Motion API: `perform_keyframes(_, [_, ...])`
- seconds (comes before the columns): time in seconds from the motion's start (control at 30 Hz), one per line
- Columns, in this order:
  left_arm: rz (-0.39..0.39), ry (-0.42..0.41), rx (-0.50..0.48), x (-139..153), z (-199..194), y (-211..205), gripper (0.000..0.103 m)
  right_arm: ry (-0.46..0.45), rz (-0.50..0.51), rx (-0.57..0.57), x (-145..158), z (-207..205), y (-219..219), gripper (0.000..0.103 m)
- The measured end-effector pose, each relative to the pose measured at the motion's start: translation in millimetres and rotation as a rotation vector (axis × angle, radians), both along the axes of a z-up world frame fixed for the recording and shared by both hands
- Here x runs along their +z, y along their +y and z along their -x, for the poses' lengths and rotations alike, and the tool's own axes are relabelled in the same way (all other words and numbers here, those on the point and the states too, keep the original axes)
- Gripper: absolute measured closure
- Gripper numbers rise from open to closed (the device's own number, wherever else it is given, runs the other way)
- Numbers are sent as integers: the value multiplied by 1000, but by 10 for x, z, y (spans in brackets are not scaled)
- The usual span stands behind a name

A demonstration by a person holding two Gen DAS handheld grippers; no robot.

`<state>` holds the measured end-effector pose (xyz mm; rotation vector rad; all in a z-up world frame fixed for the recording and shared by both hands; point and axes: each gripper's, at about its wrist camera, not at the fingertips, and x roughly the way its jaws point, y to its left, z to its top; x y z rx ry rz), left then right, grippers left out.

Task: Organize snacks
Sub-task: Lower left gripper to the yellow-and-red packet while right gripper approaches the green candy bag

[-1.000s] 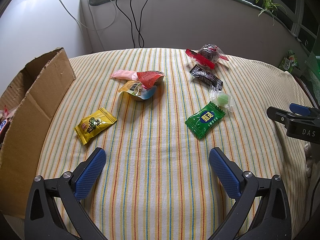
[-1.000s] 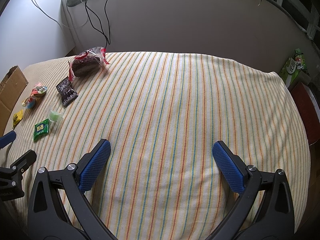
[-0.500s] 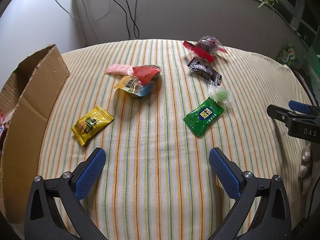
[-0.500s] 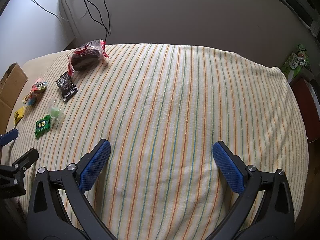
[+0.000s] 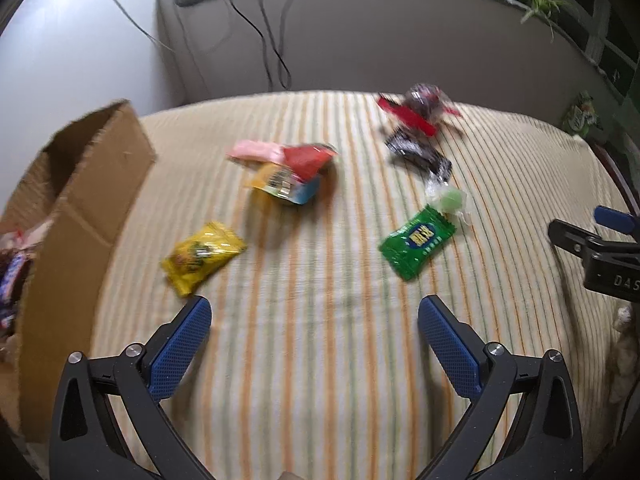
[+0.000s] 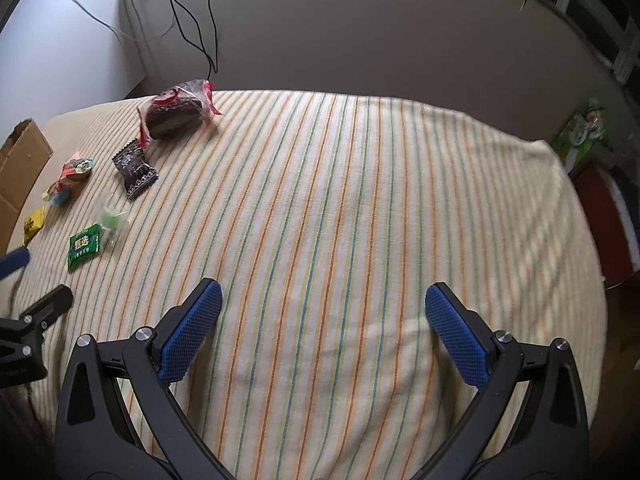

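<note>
Left tongs (image 5: 314,330) and right tongs (image 6: 323,322), both released and empty, hover over loose snacks awaiting the cardboard box (image 5: 86,216) at the bench's (image 6: 360,208) left edge.

we see the left gripper (image 5: 315,336) closer to the snacks than a second ago: the yellow packet (image 5: 202,256) now lies just ahead of its left fingertip, and the green packet (image 5: 416,242) sits just ahead of the right one. the cardboard box (image 5: 86,216) fills more of the left edge. the left wrist view is now motion-blurred. in the right wrist view the striped cloth (image 6: 360,220) sits lower and nearer, and the far wall fills more of the top.
</note>
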<state>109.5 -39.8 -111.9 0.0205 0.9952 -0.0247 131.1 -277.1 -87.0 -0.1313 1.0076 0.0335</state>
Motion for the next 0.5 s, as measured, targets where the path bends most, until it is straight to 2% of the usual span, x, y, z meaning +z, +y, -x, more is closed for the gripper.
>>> perform_keyframes(0.1, [31, -38, 11, 134, 125, 72, 0, -60, -42, -9, 203, 159, 42, 0])
perform_keyframes(0.33, [13, -158, 23, 503, 373, 292, 0, -239, -78, 30, 695, 540, 252, 0])
perform_keyframes(0.5, [28, -178, 33, 582, 473, 451, 0, -258, -72, 87, 827, 633, 439, 0])
